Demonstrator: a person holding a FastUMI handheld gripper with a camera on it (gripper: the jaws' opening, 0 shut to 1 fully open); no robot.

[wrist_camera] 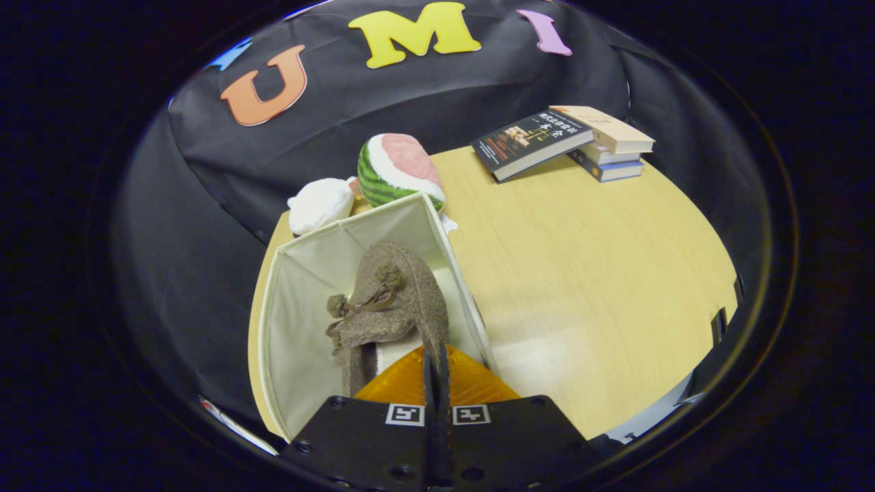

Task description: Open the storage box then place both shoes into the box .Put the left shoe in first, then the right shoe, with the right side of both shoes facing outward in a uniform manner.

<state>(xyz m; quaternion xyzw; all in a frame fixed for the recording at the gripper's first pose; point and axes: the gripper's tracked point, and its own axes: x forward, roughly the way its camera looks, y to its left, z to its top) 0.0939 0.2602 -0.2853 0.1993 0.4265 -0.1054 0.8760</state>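
Note:
A cream fabric storage box stands open on the wooden table, right ahead of my fingers. A brown fuzzy shoe with pom-poms and a thin lace hangs inside the box's opening, toe pointing away toward the far wall. My gripper is shut on the thin rim of the shoe's heel end, with both fingers pressed together on it. The bottom of the box under the shoe is hidden, so I cannot tell whether another shoe lies there.
Just behind the box sit a watermelon-slice plush and a white plush. A dark book leans on a small stack of books at the table's far side. Bare tabletop stretches to the right of the box.

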